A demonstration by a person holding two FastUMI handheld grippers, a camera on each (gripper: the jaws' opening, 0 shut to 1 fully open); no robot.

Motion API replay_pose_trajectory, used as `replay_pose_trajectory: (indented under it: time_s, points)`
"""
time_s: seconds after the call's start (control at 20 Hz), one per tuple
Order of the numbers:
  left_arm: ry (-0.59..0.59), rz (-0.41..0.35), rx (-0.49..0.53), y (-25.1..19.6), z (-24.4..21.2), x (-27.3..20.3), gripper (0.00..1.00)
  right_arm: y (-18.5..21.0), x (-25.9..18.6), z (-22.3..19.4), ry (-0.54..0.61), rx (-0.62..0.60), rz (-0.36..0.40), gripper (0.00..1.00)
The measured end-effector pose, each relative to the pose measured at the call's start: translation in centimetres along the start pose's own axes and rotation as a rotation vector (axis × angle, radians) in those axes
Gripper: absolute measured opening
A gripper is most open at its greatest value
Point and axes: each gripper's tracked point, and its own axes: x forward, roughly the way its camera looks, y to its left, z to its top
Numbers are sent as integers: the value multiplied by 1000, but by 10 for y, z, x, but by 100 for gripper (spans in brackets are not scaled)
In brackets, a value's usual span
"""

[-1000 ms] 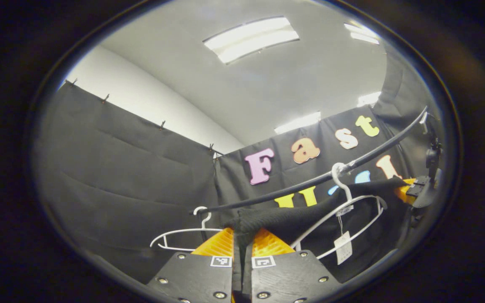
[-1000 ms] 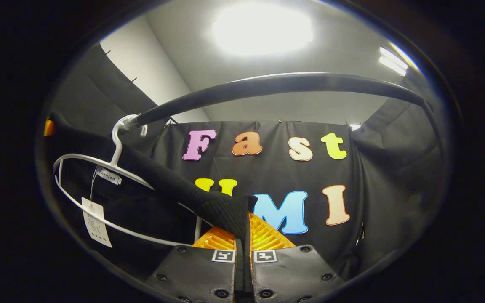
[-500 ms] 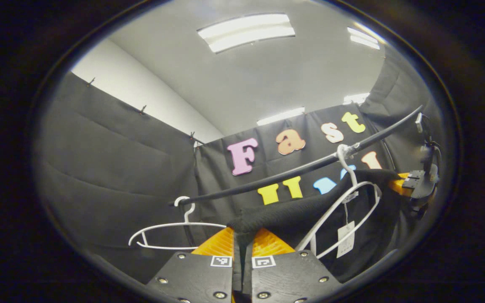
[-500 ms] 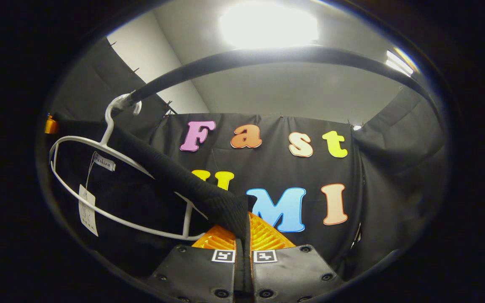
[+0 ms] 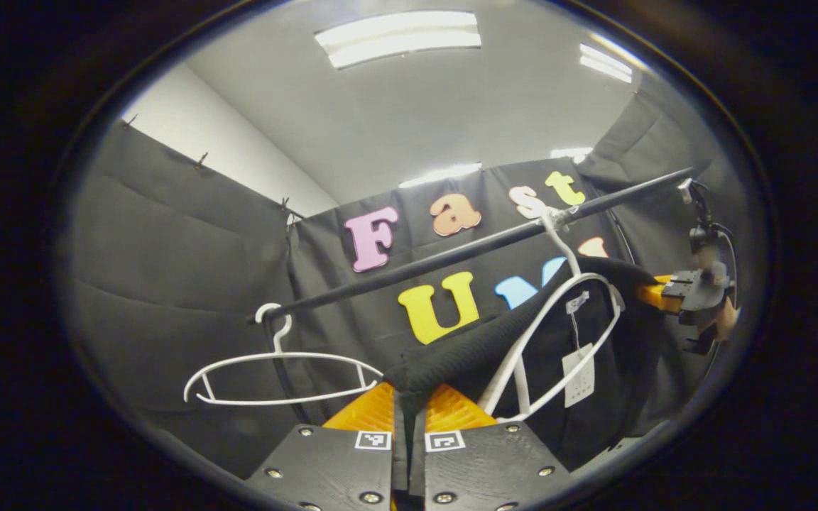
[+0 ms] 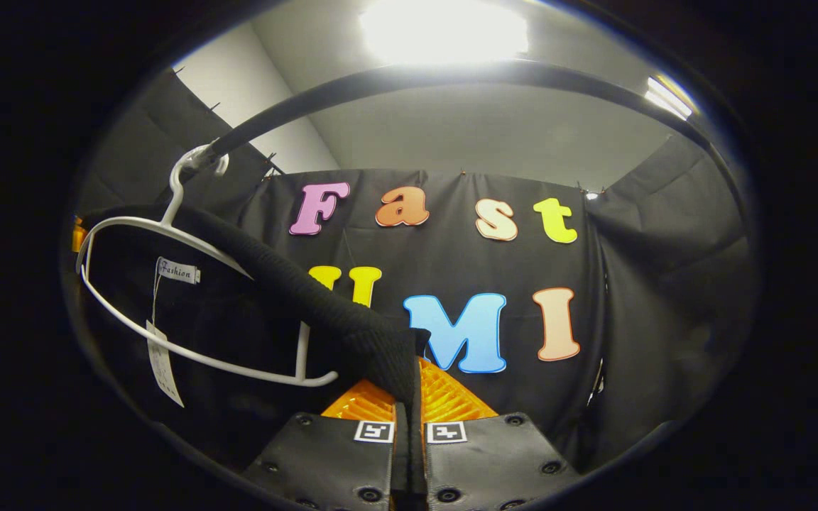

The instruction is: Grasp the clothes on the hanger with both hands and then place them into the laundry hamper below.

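Both grippers are clenched on the black knit garment (image 5: 480, 348): the left gripper (image 5: 409, 404) at lower centre, the right gripper (image 6: 409, 397) likewise. The garment stretches across the white hanger (image 6: 189, 298) at left. Next, I judge, it needs pulling clear and lowering to the hamper.

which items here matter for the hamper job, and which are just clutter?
Job:
black garment
white hanger under it
left gripper, shut on the garment
right gripper, shut on the garment

Not part of it:
empty white hanger
black rail
paper tag
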Motion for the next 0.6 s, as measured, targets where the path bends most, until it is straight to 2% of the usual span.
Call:
replay_pose_trajectory:
  time_s: [0.25,0.4,0.6]
  points:
    - [19,-32,-96,-3,-18,12,2,1,6,3,-13,-13,11,3]
    - [3,-36,-70,12,-6,25,2,-4,16,20,-55,-2,8,1]
    - [-15,-45,-61,25,0,58,1,-13,33,32,-121,-68,4,3]
